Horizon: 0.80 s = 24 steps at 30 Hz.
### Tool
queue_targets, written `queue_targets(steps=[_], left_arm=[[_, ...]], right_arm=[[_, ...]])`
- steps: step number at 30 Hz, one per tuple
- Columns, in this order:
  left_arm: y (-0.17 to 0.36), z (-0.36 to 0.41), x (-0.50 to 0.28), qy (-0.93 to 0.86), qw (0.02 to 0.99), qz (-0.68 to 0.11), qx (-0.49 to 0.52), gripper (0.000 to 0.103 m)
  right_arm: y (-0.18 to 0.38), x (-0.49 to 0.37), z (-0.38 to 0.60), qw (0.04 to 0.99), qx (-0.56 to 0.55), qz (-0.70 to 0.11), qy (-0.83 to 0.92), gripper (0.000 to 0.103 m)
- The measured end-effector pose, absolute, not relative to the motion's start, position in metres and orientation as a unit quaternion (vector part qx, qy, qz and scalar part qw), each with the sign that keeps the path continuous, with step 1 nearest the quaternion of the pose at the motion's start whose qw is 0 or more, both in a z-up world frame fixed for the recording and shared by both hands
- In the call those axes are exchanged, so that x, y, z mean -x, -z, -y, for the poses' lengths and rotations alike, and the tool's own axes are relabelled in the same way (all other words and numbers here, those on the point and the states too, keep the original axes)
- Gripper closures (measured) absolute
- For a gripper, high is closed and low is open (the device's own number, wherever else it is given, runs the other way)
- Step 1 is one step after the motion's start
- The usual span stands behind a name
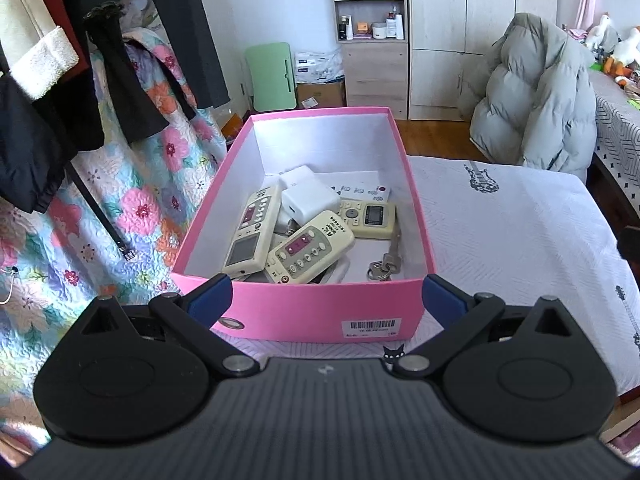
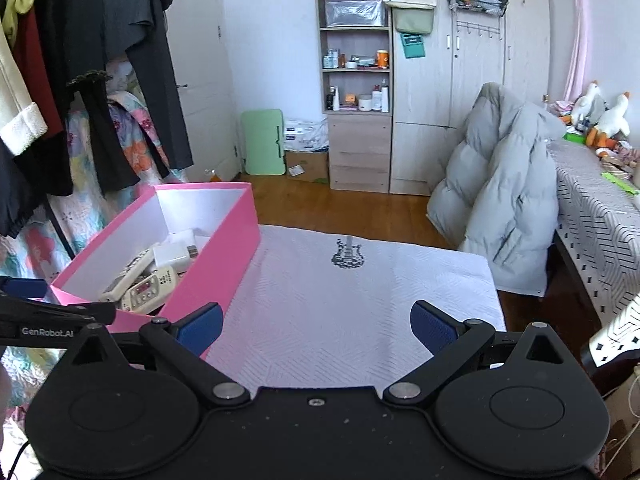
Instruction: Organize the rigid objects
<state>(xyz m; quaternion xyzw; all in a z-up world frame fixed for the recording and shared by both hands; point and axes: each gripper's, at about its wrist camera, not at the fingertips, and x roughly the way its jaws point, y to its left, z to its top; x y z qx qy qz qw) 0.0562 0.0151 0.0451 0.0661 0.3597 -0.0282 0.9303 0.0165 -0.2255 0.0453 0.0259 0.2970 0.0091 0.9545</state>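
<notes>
Blue-padded left hand-held gripper (image 1: 326,300) hanging open and empty at lower centre, straddling the near wall of the pink box (image 1: 320,314). Right hand-held gripper (image 2: 316,326) likewise spread wide, gripping nothing, over the white-clothed surface (image 2: 360,300). Lying piled mid-frame inside the box: remotes (image 1: 308,250), a white charger (image 1: 308,200), keys (image 1: 384,266). Judging by the bare cloth, looking nearly finished.

Open pink cardboard box (image 1: 320,312) on white quilted tablecloth (image 1: 500,232), at its left side; inside: three cream plastic remotes (image 1: 310,247), white square chargers (image 1: 308,199) behind; metal keys (image 1: 384,265) at right.
</notes>
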Motion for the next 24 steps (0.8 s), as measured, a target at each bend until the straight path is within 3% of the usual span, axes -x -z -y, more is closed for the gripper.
queue_targets(steps=[24], left_arm=[[-0.0398, -0.0125, -0.0529, 0.012, 0.924, -0.374, -0.077, 0.000]], right_arm=[[-0.0462, -0.0072, 0.2243, 0.955, -0.025, -0.295, 0.022, 0.002]])
